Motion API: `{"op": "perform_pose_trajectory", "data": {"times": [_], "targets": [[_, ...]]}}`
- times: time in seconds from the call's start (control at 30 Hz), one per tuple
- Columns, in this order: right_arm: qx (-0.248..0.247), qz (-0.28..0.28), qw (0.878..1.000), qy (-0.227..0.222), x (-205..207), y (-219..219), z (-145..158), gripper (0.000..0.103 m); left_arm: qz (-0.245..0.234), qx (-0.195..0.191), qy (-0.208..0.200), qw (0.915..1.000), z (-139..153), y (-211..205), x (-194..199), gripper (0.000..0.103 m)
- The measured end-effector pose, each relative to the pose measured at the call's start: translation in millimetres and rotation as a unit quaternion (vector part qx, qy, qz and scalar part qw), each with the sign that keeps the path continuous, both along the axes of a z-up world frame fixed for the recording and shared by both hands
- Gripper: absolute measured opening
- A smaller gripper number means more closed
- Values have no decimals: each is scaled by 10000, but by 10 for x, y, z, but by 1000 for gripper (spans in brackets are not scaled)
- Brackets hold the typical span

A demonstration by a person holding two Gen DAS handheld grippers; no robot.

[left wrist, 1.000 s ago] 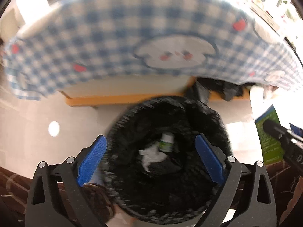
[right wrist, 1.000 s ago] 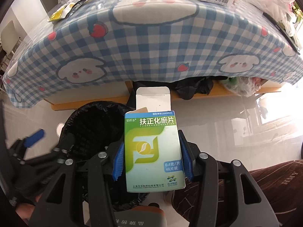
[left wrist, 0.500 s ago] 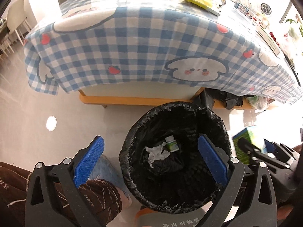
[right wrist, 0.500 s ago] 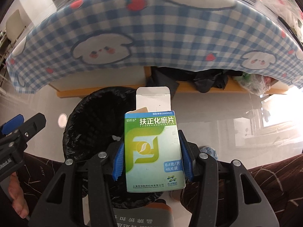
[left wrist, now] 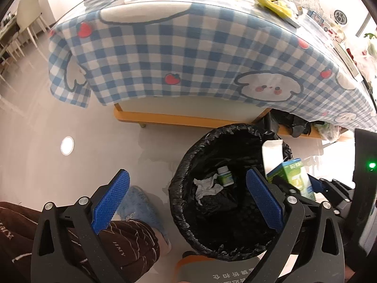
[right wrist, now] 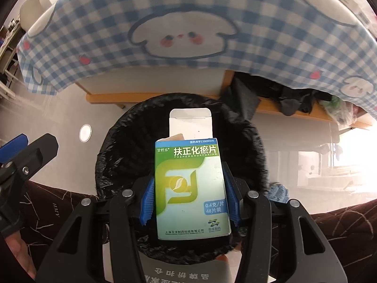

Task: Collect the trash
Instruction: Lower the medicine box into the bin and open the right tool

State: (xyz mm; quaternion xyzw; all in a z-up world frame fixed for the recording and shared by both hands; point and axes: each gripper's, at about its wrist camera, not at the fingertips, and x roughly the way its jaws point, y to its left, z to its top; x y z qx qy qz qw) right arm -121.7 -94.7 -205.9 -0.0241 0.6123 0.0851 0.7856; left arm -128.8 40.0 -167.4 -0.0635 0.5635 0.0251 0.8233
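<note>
My right gripper [right wrist: 189, 199] is shut on a green and white medicine box [right wrist: 190, 186] with its top flap open, held right above the black-lined trash bin [right wrist: 117, 146]. The box also shows in the left wrist view [left wrist: 294, 176] at the bin's right rim. My left gripper [left wrist: 188, 198] is open and empty, up and to the left of the bin [left wrist: 188, 224]. Inside the bin lie a small white bottle [left wrist: 223, 176] and crumpled tissue [left wrist: 207, 186].
A table with a blue checked cloth [left wrist: 188, 54] stands just beyond the bin, with packets and papers on top [left wrist: 275, 2]. Dark bags [left wrist: 294, 122] lie under it. My knees [left wrist: 117, 243] and a blue slipper [left wrist: 141, 202] are beside the bin.
The right gripper has carried the box from beside the bin to over its opening. The left gripper has drawn back and to the left, away from the bin.
</note>
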Motion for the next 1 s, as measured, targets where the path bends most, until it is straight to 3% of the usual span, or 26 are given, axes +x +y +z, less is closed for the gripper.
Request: {"op": "perform_pose_trajectory", "data": {"times": [0.7,0.8,1.0], "targets": [[106,164,9998,10,124,339,-200,48,89,44,63,9999,-46,97,-15,97],[74,180,9998,75,141,354,-263,54,78,65,83,9999,-60,86,-1,97],[89,10,9999,129,207,232,-308,81,53,77,91,9999,-66,61,36,97]]}}
